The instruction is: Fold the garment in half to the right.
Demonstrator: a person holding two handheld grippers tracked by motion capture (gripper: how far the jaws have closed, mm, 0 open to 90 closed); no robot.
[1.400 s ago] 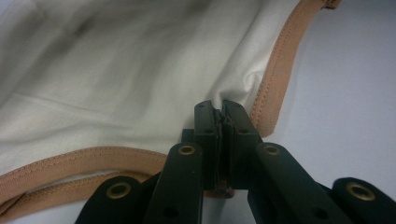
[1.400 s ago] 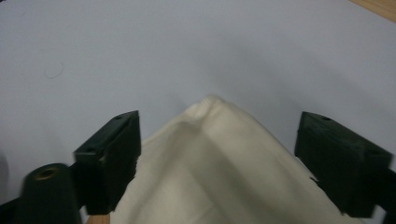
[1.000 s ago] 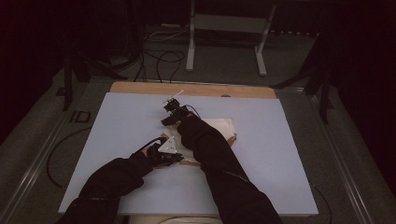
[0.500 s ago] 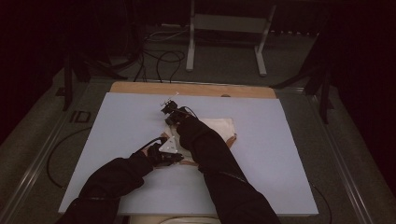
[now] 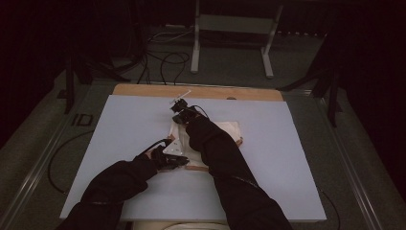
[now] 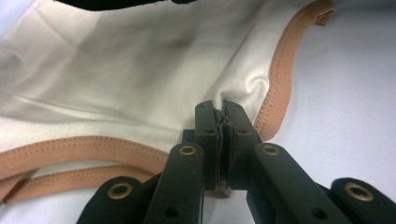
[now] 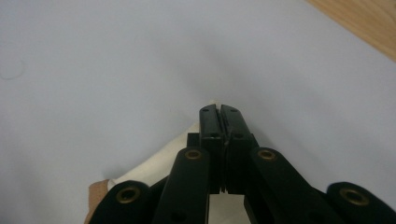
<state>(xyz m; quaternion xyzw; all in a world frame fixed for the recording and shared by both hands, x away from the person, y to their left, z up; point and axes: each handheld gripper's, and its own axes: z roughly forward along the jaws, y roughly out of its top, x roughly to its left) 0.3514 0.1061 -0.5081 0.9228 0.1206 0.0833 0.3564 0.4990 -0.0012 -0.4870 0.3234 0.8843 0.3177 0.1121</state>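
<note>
Your left claw (image 6: 223, 122) is pressed together on the tan-trimmed edge of the cloth (image 6: 116, 79); in the left gripper view the cream fabric puckers right where the jaws bite, and the tan binding (image 6: 280, 74) curves past just beside them. Your right claw (image 7: 219, 116) has just been closing and now stands pressed together on the cloth's far corner, with a sliver of cream fabric (image 7: 154, 168) showing under the jaws in the right gripper view. From the high view, the cloth (image 5: 225, 132) lies flat near the middle of the pale blue sheet (image 5: 297, 167) that covers the counter, your left claw (image 5: 178, 160) at its near edge and your right claw (image 5: 179, 115) at its far left corner. A strip of bare wood (image 5: 143, 89) shows along the counter's far edge.
</note>
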